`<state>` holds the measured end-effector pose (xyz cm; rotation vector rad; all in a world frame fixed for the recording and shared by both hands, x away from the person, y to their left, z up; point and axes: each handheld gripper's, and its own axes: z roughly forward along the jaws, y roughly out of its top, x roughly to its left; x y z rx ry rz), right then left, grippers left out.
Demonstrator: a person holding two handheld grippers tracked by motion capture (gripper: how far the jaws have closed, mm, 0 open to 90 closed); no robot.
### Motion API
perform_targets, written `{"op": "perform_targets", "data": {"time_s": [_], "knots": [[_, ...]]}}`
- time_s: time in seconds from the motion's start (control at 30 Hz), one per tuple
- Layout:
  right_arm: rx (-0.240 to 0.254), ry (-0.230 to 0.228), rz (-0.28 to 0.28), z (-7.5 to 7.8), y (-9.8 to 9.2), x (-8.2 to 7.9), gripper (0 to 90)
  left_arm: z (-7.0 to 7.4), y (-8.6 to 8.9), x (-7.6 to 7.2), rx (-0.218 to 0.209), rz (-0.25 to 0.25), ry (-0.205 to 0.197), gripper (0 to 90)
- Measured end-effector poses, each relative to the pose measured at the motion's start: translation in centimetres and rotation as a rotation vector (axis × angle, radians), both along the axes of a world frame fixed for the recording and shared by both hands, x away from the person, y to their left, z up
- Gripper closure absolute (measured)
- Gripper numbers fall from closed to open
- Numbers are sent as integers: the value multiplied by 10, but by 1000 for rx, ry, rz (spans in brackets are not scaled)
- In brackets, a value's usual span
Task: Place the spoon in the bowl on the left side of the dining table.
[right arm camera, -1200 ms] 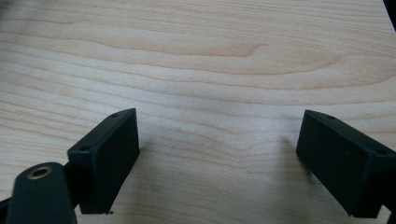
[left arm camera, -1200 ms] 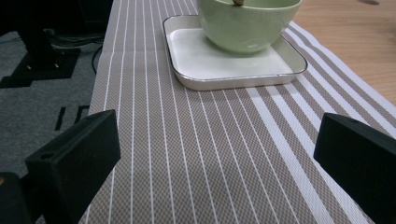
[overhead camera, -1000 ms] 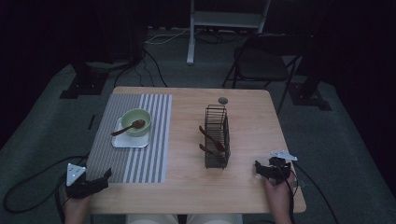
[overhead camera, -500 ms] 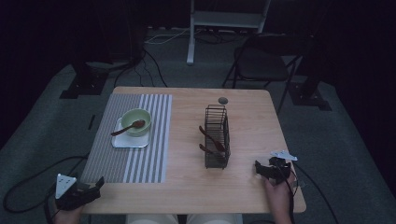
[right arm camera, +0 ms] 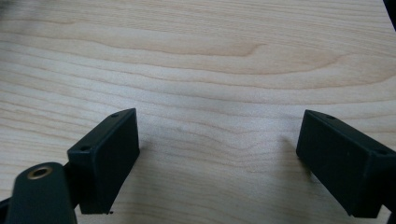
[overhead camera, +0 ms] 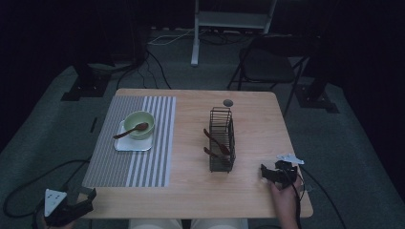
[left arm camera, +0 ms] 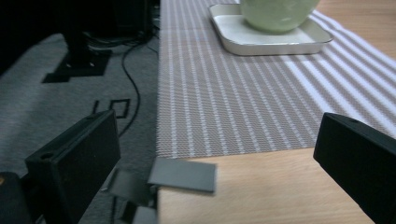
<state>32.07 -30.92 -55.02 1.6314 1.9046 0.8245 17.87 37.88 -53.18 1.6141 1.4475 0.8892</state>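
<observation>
High view: a wooden desk carrying a striped placemat along its left edge, on which a white square tray bears a pale green bowl; a brown wooden spoon rests in the bowl with its handle projecting over the rim toward the left edge. Near the middle of the desk stands a black wire rack with two further brown spoons lodged among its wires, and a small dark round spot lies toward the far edge behind it. The left gripper is held at the near left corner, just off the desk's edge, with its grey three-cornered plate uppermost and well apart from the bowl. The right gripper rests low over the bare wood near the near right corner, beside the rack but not touching it, with the person's hand behind it. Left gripper view: the jaws of the left gripper stand wide apart with nothing between them, framing the near edge of the placemat, beyond which the tray and the base of the bowl appear. Right gripper view: the jaws of the right gripper likewise stand wide apart and unloaded above plain wood grain of the desk.
</observation>
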Motion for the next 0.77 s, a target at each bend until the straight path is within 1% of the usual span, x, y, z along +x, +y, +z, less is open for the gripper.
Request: {"op": "perform_targets", "data": {"time_s": [0.1,0.17,0.27,0.3,0.33,0.4,0.47,0.5,0.57,0.63,0.67,0.77], "knots": [[0,0,0,0,0,0,125,0,5,-5,3,15,-2,6],[0,0,0,0,0,0,125,0,7,-9,3,24,4,6],[0,0,1,0,0,0,125,0,11,-16,-14,24,1,6],[0,0,1,0,0,0,125,0,13,-19,-18,20,-6,6],[0,0,1,0,0,0,125,-1,14,-21,-28,13,-10,6],[0,0,1,0,0,0,125,-3,16,-24,-54,1,-1,6],[0,0,1,0,0,0,125,-5,18,-26,-76,-10,15,5],[0,0,0,0,0,0,124,-5,19,-27,-87,-15,17,6],[0,0,1,0,0,0,124,-5,21,-27,-114,-15,8,6],[0,0,0,0,0,0,124,-6,21,-27,-128,-12,3,6],[0,0,1,0,0,0,124,-6,21,-27,-131,-15,8,6],[0,0,1,0,0,0,124,-7,19,-26,-117,-33,16,6]]}}
